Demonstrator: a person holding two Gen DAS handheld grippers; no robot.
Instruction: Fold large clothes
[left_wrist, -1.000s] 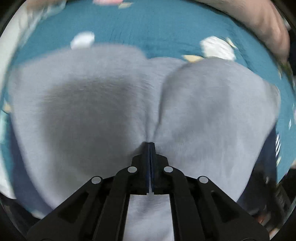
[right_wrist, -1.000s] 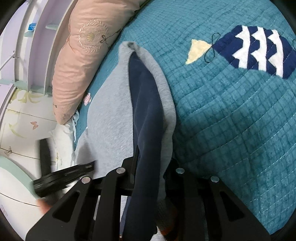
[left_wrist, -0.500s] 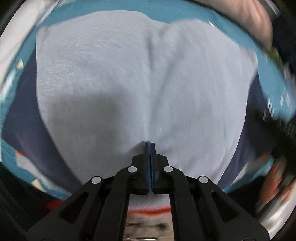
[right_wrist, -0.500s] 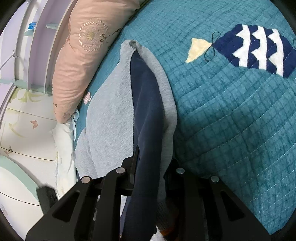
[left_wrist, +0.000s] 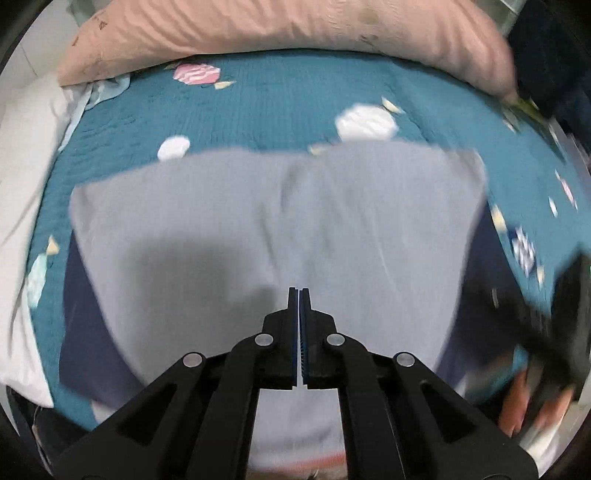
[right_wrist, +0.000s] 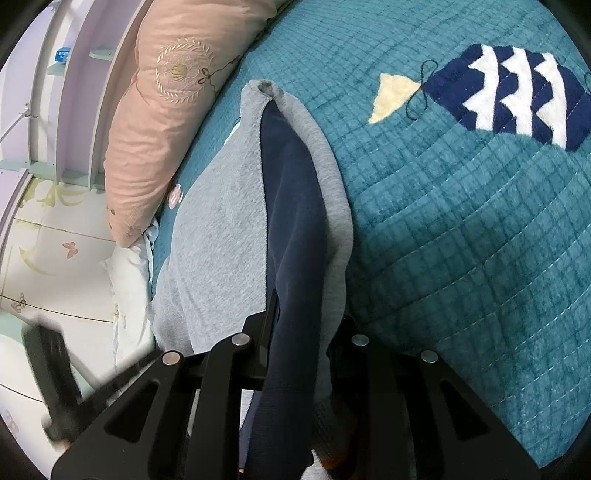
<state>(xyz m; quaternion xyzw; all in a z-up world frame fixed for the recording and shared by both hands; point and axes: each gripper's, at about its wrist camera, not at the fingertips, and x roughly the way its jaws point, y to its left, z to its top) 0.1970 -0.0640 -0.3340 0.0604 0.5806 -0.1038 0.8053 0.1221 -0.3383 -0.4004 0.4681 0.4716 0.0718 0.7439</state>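
Left tongs (left_wrist: 299, 295) are clenched with nothing visibly between the tips. In the left wrist view we see them above the grey garment (left_wrist: 277, 221), which lies folded flat on the teal bedspread (left_wrist: 295, 99), navy parts showing at both sides, pink pillow (left_wrist: 277, 26) behind. A second ago the cloth filled the view up close; now we see its whole far edge, so the left hand has pulled up and away. We judge this fold laid. In the right wrist view, right tongs (right_wrist: 299, 332) are clamped on the garment's (right_wrist: 221, 240) edge, a navy band (right_wrist: 291, 221) sandwiched in grey, unchanged from a second ago. Left tongs (right_wrist: 51, 384) show blurred at lower left. Next fold likely needs a fresh left grip.
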